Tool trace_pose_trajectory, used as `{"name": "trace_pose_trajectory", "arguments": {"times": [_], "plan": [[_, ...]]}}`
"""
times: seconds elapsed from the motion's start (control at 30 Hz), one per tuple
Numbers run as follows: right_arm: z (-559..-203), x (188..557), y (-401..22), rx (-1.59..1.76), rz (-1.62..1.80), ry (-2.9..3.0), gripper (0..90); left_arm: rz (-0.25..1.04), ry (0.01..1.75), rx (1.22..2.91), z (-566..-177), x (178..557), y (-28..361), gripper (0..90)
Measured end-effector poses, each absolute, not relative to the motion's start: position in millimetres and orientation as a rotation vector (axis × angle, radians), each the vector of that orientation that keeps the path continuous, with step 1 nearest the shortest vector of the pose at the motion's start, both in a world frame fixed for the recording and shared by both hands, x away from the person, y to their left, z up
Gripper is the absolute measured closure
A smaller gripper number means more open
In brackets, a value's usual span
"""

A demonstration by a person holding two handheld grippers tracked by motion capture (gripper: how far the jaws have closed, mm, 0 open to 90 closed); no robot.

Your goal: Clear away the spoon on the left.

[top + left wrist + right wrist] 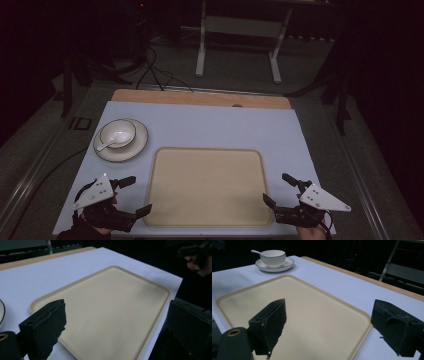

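Left gripper (133,195) bottom left, right gripper (280,189) bottom right, fingers of both apart, flanking bare tray (207,186). Bowl (117,132) with spoon (107,143) on plate (138,146), upper left of counter (215,125).

Matt beige plastic tray (207,186)

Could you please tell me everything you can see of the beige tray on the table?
The tray is a flat, beige rectangle with rounded corners and a low raised rim, plastic by its look. It is empty and lies flat on the pale blue table, near the person's edge. A plate holding a bowl with a spoon sits apart from its far left corner. The left gripper and right gripper flank its near corners, jaws open.
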State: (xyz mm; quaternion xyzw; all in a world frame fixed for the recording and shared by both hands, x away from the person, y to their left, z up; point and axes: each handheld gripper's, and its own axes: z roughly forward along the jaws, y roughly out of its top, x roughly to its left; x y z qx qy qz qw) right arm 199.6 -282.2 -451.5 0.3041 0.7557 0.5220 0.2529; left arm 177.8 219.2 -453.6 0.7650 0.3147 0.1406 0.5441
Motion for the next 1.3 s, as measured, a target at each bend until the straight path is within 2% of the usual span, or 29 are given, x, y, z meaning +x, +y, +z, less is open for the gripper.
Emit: {"name": "trace_pose_trajectory", "arguments": {"times": [0.7,1.3], "plan": [[-452,200,-282,0.84,1.414,2.054,13.0,0.408,0.738,1.799,-414,189,228,3.7],[-452,200,-281,0.838,1.415,2.063,13.0,0.453,0.822,1.774,-389,208,250,4.5]]}}
